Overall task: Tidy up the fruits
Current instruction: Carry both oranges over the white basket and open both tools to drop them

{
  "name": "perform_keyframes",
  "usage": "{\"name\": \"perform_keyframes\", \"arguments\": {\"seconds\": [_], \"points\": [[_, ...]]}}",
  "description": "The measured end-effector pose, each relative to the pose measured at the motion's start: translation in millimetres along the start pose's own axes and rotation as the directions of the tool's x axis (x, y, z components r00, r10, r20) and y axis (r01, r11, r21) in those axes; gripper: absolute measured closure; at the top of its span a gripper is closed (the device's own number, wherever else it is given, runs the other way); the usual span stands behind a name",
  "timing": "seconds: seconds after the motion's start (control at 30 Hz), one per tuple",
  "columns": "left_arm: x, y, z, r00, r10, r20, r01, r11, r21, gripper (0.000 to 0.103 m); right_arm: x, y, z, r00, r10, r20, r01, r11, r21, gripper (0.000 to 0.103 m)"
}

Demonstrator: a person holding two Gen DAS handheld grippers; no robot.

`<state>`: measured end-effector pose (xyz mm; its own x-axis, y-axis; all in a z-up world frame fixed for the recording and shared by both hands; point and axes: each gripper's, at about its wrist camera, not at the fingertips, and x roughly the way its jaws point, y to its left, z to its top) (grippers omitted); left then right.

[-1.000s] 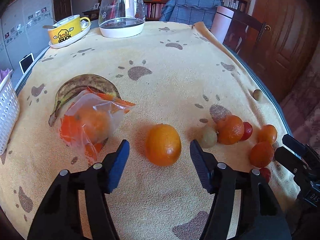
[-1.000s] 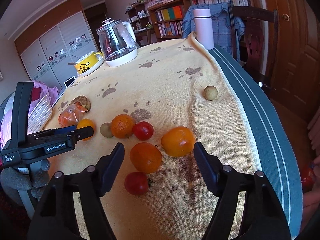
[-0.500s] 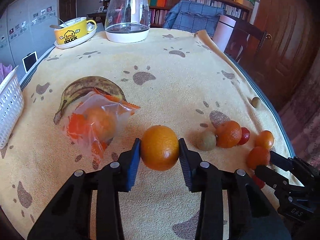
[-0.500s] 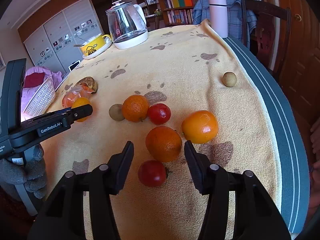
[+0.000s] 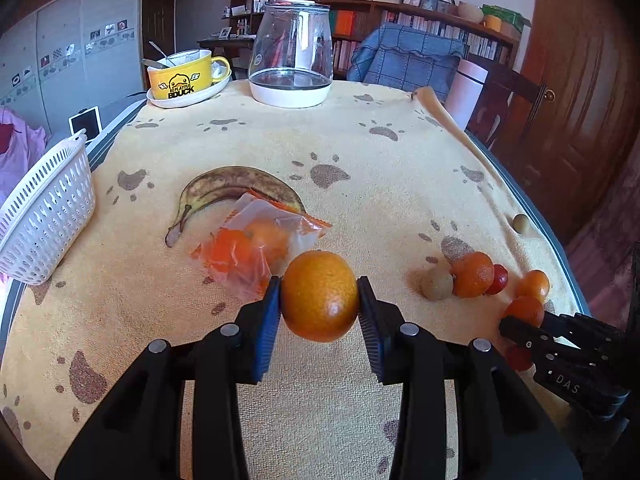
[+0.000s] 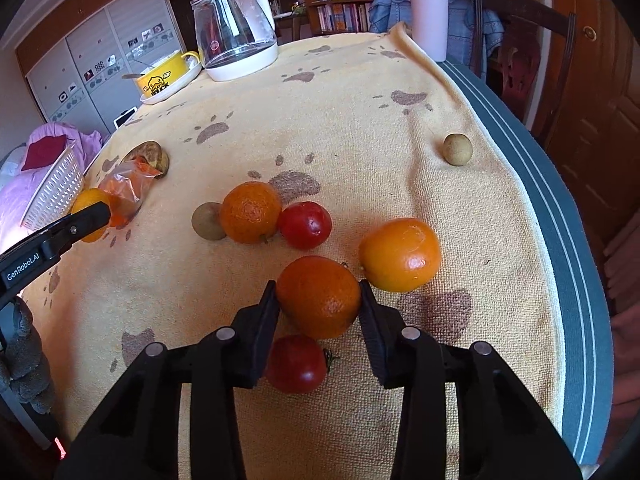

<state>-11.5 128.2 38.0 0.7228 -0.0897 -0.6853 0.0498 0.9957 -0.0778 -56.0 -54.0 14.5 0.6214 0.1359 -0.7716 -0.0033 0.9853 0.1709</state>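
Note:
My left gripper [image 5: 319,285] is shut on a large orange [image 5: 319,300], held just above the yellow paw-print towel [image 5: 360,168]. My right gripper [image 6: 318,294] is shut on a darker orange [image 6: 320,304], its pads pressing both sides. A red tomato [image 6: 296,364] lies just below that orange, partly hidden by the left finger. Close by sit another orange [image 6: 400,254], a second tomato [image 6: 306,224], a tangerine [image 6: 250,212] and a kiwi [image 6: 208,221]. A small brown fruit [image 6: 457,149] lies alone near the right edge.
A white slatted basket [image 5: 44,216] stands at the table's left edge. A spotted banana [image 5: 240,184] and a plastic bag of oranges [image 5: 256,248] lie left of centre. At the far end are a glass kettle [image 5: 292,64], a yellow mug [image 5: 182,76] and a pink tumbler [image 6: 430,16].
Both grippers went from open to shut, each on an orange. The left one has lifted its orange off the towel; the right one moved forward onto the darker orange.

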Motion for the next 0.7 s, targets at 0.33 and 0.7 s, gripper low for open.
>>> {"name": "perform_keyframes", "arguments": {"seconds": [0.33,0.7], "points": [[-38,52,18,0.987,0.105,0.123,-0.092,0.990,-0.104,0.065,-24,19,11,0.996,0.045,0.079,-0.044,0.999,-0.020,0.063],[-78,154,39,0.926,0.312,0.213,-0.247,0.927,-0.281,0.065,-29,50,14,0.994,0.068,0.085,-0.063,0.996,-0.068,0.063]]}}
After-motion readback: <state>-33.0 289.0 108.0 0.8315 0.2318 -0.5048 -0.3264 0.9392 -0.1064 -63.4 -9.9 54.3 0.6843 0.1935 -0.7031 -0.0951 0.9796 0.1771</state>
